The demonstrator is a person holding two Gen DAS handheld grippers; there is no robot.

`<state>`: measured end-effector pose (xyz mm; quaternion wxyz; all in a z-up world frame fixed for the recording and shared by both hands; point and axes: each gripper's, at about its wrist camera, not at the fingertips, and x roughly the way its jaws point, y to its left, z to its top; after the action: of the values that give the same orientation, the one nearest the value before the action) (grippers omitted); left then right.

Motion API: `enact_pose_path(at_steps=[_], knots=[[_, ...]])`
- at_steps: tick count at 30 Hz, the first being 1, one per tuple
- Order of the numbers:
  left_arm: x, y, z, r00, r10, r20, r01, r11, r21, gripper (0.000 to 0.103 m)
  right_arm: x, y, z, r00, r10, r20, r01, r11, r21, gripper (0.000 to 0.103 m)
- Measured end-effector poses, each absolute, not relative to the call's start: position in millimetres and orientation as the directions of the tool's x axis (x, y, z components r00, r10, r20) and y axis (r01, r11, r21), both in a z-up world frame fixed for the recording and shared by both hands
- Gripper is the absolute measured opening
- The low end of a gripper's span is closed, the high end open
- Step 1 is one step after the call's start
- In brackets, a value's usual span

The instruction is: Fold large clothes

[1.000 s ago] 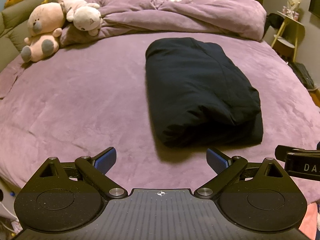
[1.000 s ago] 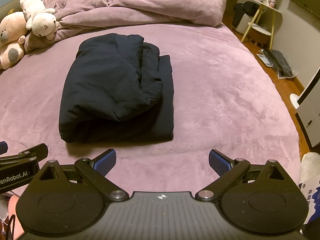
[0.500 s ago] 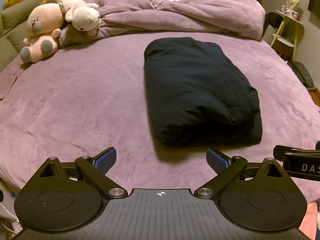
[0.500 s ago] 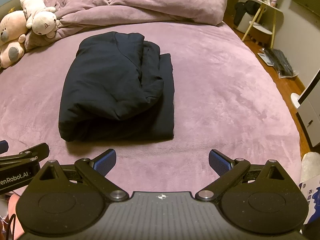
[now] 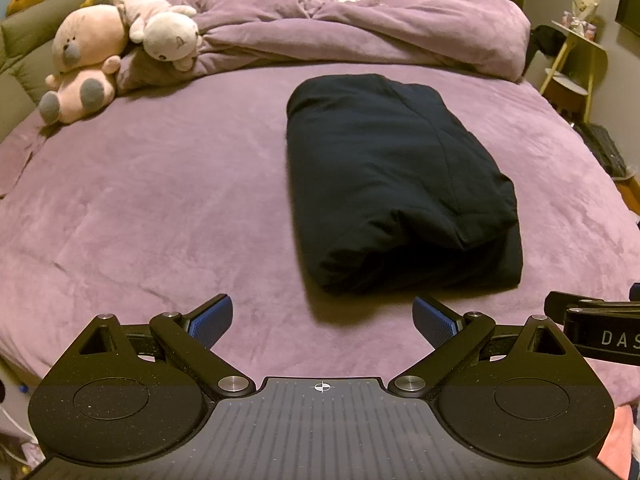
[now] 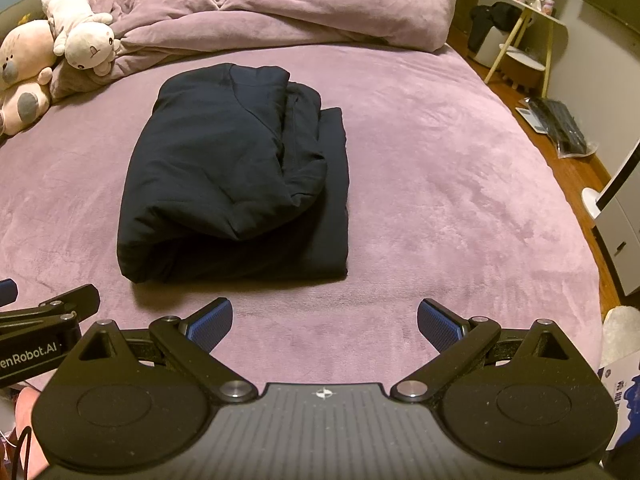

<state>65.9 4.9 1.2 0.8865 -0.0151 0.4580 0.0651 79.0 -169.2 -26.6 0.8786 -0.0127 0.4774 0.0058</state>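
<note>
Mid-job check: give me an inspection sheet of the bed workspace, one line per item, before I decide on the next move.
Surface: purple bed cover, soft, lightly creased.
Job's things: dark garment folded into a thick bundle mid-bed, lower layer showing along its right edge.
Clutter: two plush toys and a bunched purple duvet at the far end.
Grippers: left gripper and right gripper open, holding nothing, short of the garment.
Cables: nothing seen on the bed.
Surroundings: side table, wooden floor at right.
</note>
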Motion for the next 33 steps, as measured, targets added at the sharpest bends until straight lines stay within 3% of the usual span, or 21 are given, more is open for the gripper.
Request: enact_pose_path(at_steps=[33], knots=[[68.5,6.1,-1.5,0.561,0.064,-0.825,-0.119,0.993,-0.005,0.1,78.5,-169.7,-25.8,0.551,-0.003,-0.834,-0.035,0.999,-0.027,0.099]])
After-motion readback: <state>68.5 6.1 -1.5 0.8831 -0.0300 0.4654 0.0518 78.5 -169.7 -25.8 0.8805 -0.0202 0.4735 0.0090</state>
